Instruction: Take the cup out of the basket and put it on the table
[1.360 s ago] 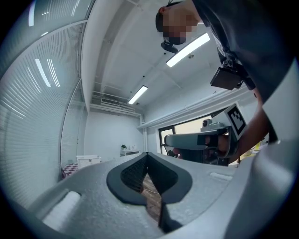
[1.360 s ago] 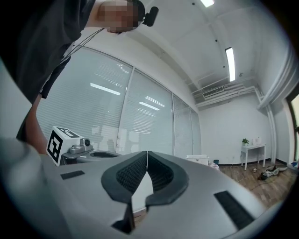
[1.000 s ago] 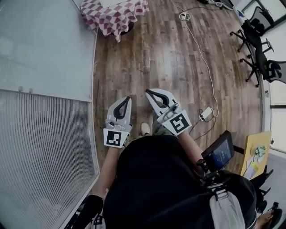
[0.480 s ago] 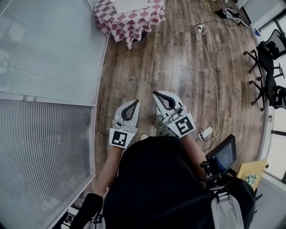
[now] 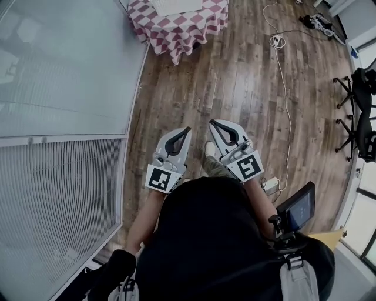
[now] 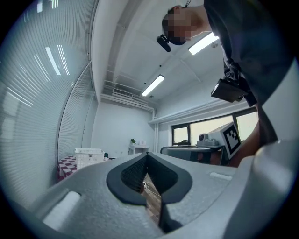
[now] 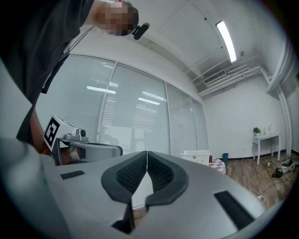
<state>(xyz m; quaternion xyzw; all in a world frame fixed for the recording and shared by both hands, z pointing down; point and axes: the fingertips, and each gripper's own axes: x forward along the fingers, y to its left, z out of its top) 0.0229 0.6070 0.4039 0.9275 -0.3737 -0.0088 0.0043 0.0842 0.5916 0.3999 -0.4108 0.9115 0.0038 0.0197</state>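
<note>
A white basket (image 5: 177,5) stands on a table with a red-and-white checked cloth (image 5: 183,28), far ahead at the top of the head view. The basket (image 6: 88,156) also shows small in the left gripper view, and the basket (image 7: 196,157) in the right gripper view. No cup can be seen from here. My left gripper (image 5: 187,130) and right gripper (image 5: 212,123) are held side by side close to my body, over the wooden floor. Both are shut with nothing between the jaws. The left gripper (image 6: 147,157) and the right gripper (image 7: 147,154) point across the room.
A glass wall with blinds (image 5: 59,176) runs along the left. A white cable (image 5: 286,88) with a power strip (image 5: 276,41) crosses the floor on the right. Office chairs (image 5: 359,111) stand at the far right. A small screen (image 5: 298,207) hangs at my right hip.
The checked table has come further into the head view and sits more to the right. Both grippers stay shut in front of my body.
</note>
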